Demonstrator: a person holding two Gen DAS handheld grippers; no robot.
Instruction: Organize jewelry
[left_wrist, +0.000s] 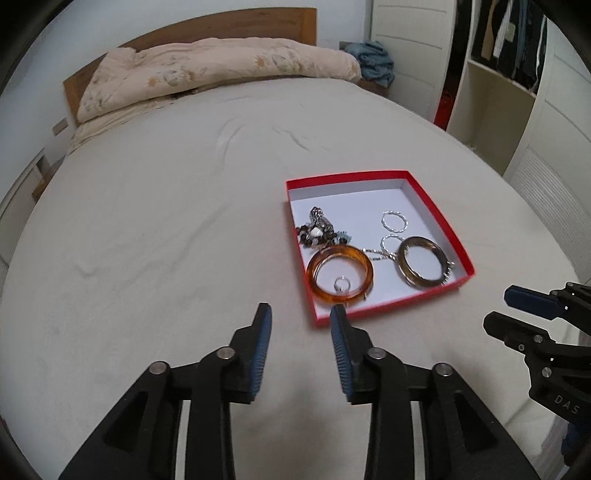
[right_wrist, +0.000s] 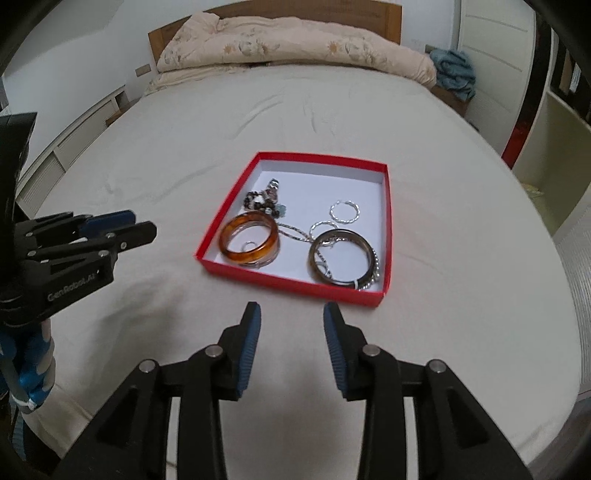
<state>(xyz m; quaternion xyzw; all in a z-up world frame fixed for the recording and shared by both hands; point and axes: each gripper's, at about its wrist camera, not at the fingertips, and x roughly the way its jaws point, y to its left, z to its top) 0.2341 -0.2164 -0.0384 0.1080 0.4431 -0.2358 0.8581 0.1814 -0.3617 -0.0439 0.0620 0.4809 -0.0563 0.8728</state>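
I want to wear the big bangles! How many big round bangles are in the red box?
2. The amber orange bangle lies at the near left of the red cardboard box; the dark brown bangle lies at the near right. Thinner ones may hide beneath them.

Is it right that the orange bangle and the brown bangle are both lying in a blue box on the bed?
Not quite: the box is red, not blue. The right wrist view shows it clearly. The orange bangle and the brown bangle do both lie in it, on the bed.
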